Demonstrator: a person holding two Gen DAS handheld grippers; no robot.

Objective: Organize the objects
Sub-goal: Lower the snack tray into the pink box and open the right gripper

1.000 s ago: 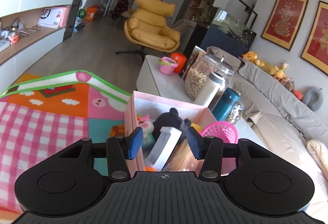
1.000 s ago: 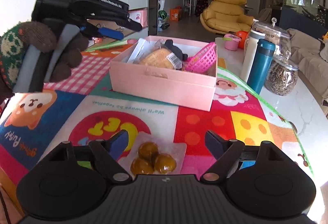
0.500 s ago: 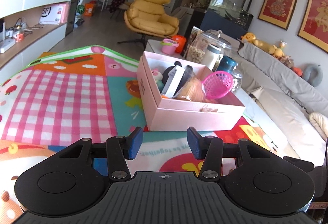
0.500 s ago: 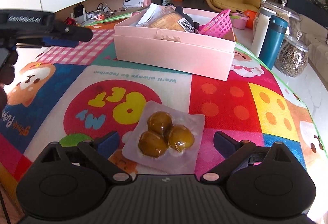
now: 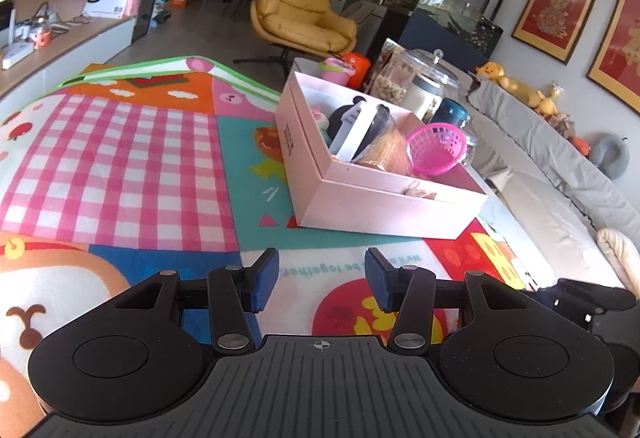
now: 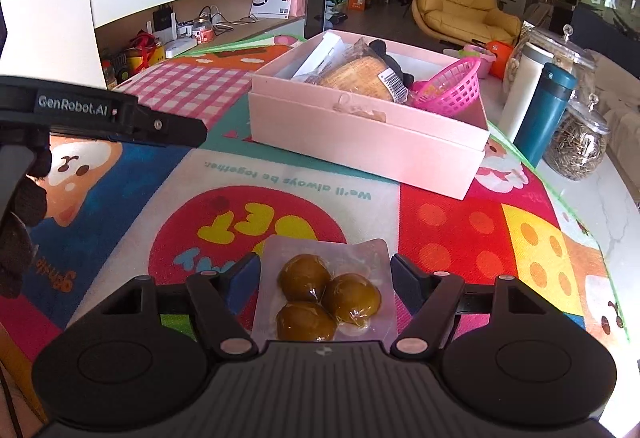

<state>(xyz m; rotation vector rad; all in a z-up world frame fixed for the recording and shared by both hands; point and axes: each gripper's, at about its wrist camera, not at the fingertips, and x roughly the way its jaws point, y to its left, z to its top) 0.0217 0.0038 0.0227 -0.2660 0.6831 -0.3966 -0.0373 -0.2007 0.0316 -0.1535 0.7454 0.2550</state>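
A clear sealed pack of three brown balls (image 6: 326, 296) lies flat on the colourful mat (image 6: 280, 189). My right gripper (image 6: 325, 278) is open, low over the mat, with the pack between its fingers and not touching them. A pink box (image 6: 360, 133) holds a pink basket (image 6: 452, 87), a wrapped bun (image 6: 356, 75), a white packet and dark toys. It also shows in the left wrist view (image 5: 380, 201). My left gripper (image 5: 322, 278) is open and empty, above the mat in front of the box.
A white bottle (image 6: 520, 89), a teal flask (image 6: 546, 109) and glass jars (image 6: 578, 145) stand right of the box near the mat edge. The left gripper's body (image 6: 100, 117) reaches in from the left in the right wrist view. A sofa (image 5: 560, 189) lies beyond.
My left gripper has drawn back from over the box to above the mat, empty. My right gripper has moved forward and down, so the pack lies between its open fingers.
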